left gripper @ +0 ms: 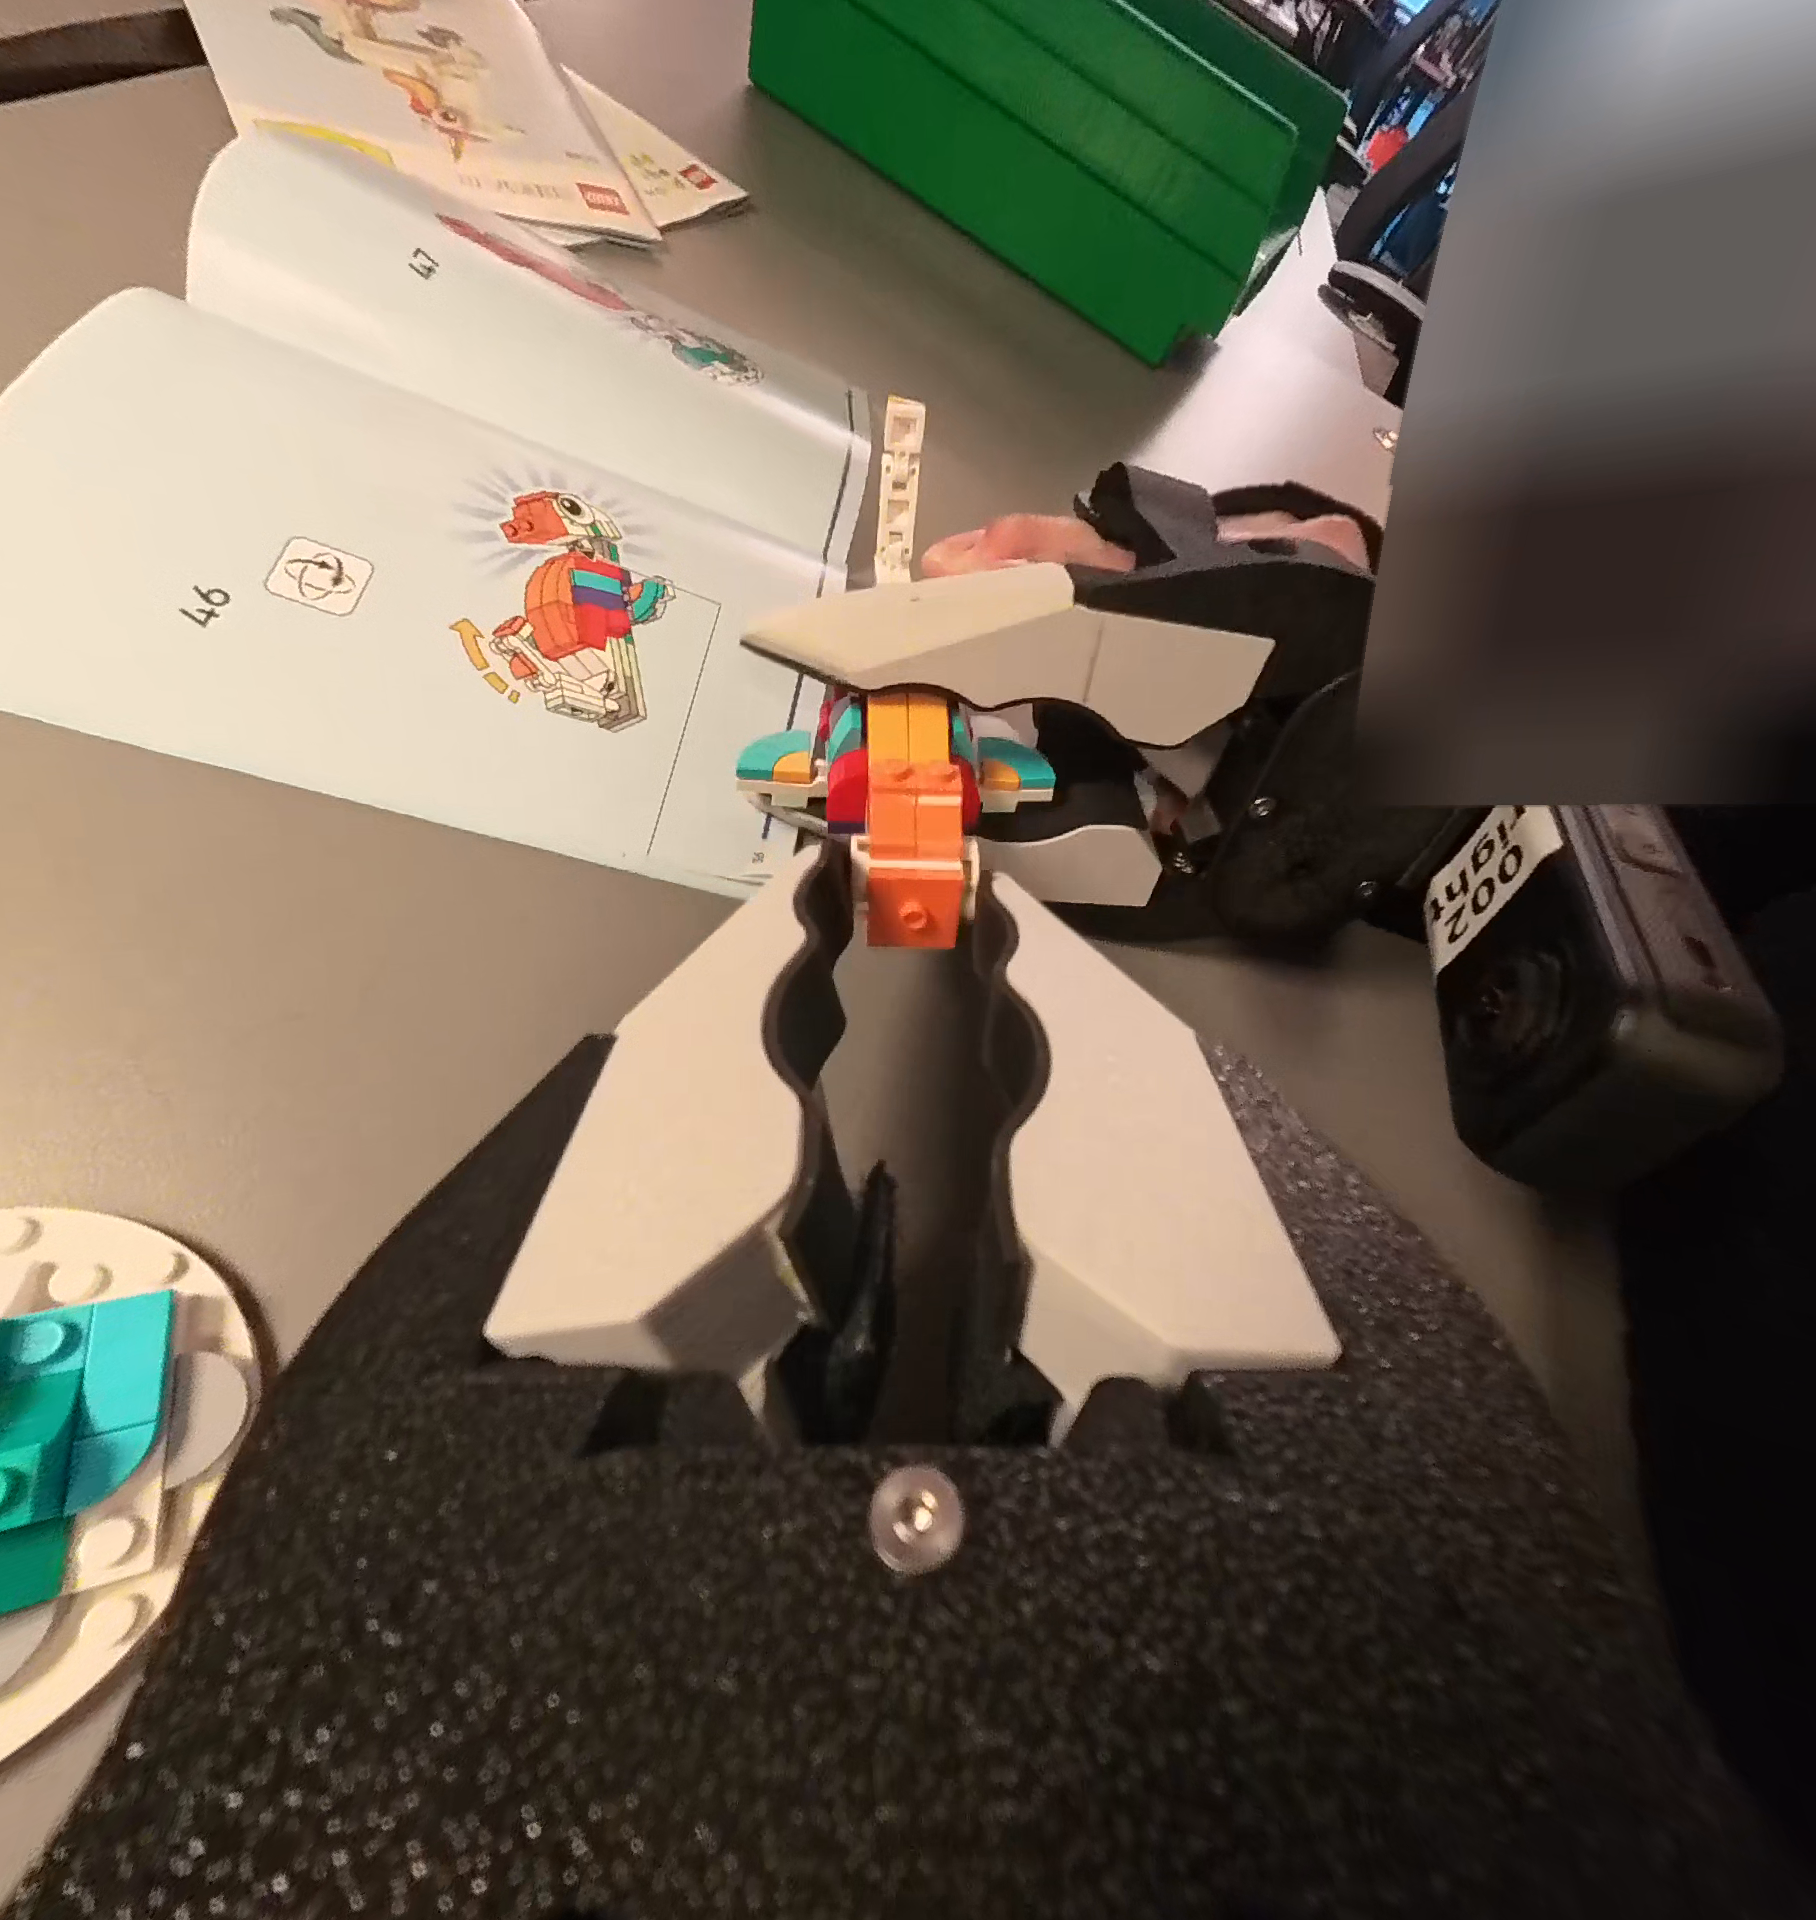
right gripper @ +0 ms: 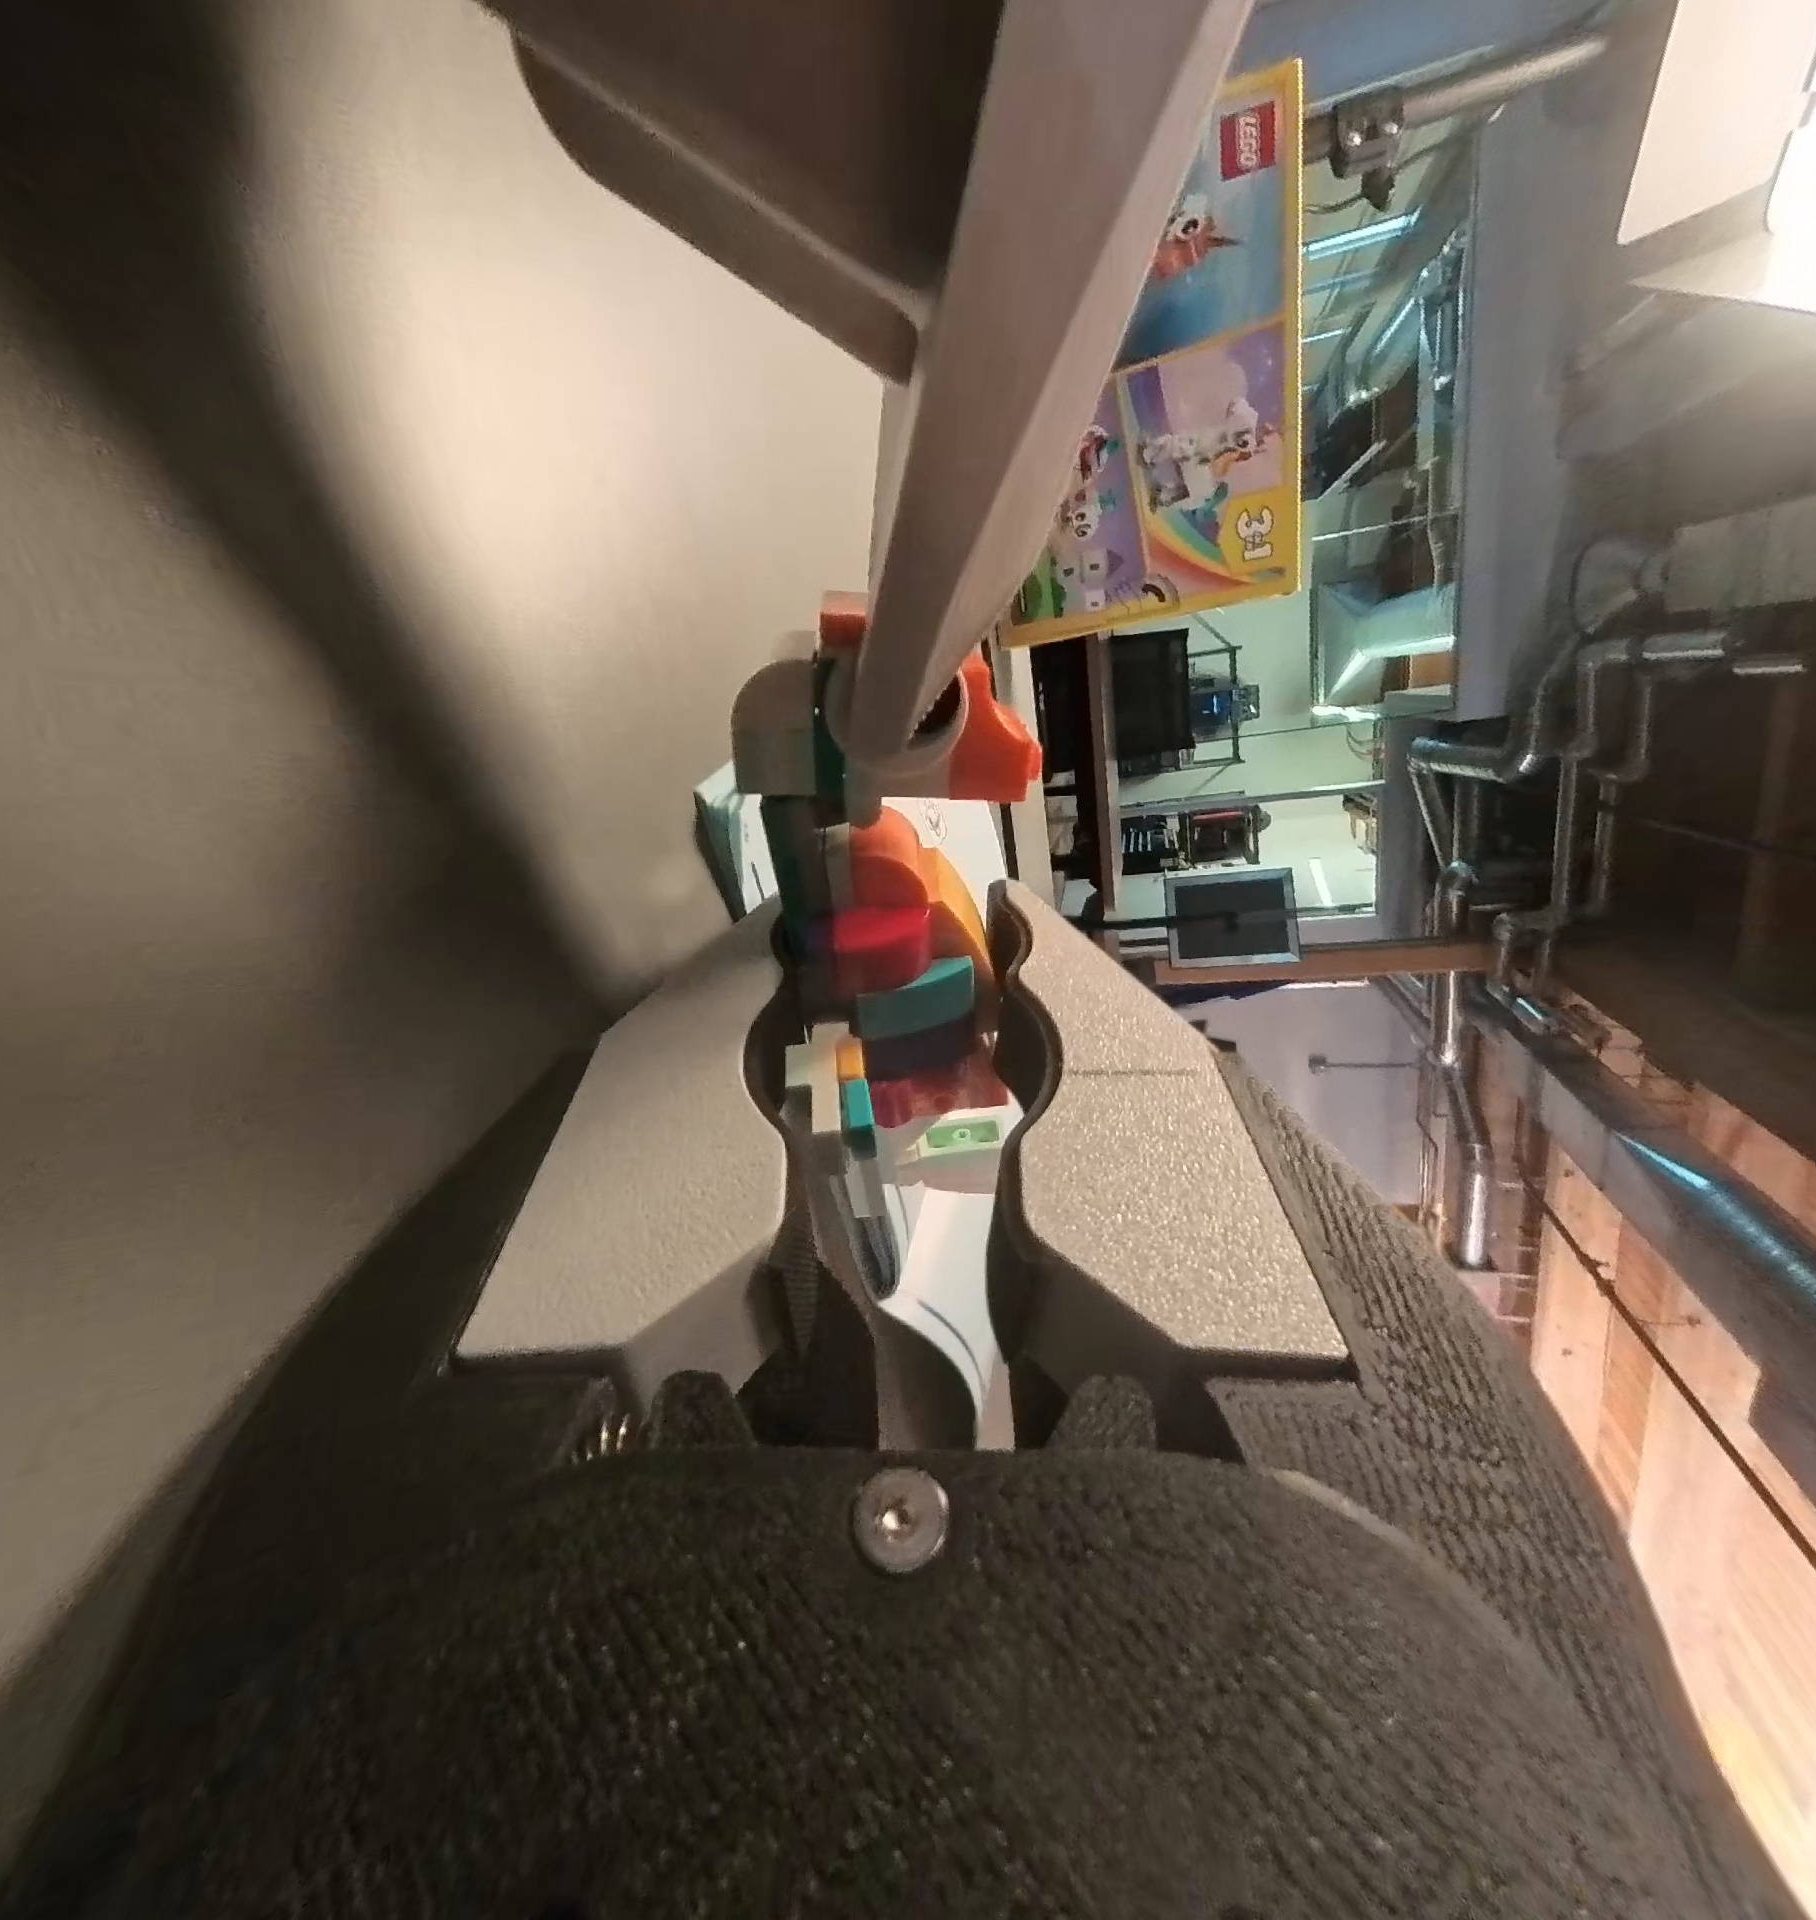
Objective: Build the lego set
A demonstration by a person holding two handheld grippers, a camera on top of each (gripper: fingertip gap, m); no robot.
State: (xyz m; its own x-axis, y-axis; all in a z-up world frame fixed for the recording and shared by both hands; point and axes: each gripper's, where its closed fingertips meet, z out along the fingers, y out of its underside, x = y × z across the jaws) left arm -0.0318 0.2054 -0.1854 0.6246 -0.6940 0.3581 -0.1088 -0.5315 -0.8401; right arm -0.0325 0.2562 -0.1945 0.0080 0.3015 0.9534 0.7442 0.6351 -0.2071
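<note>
In the left wrist view, the left gripper (left gripper: 912,914) is closed on the orange head end of the lego figure (left gripper: 909,790), held above the worktop (left gripper: 260,987). The right gripper (left gripper: 883,748) crosses from the right, clamped on the figure's body. Behind lie an open instruction booklet (left gripper: 312,520), a white lego strip (left gripper: 899,488) and a green box (left gripper: 1039,156); a round white plate with teal bricks (left gripper: 104,1455) sits at lower left.

In the right wrist view, tipped sideways, the right gripper (right gripper: 899,997) pinches the figure (right gripper: 883,956). A grey finger of the left gripper (right gripper: 987,416) cuts across the figure's head, hiding part of it. The set's box (right gripper: 1195,364) stands beyond.
</note>
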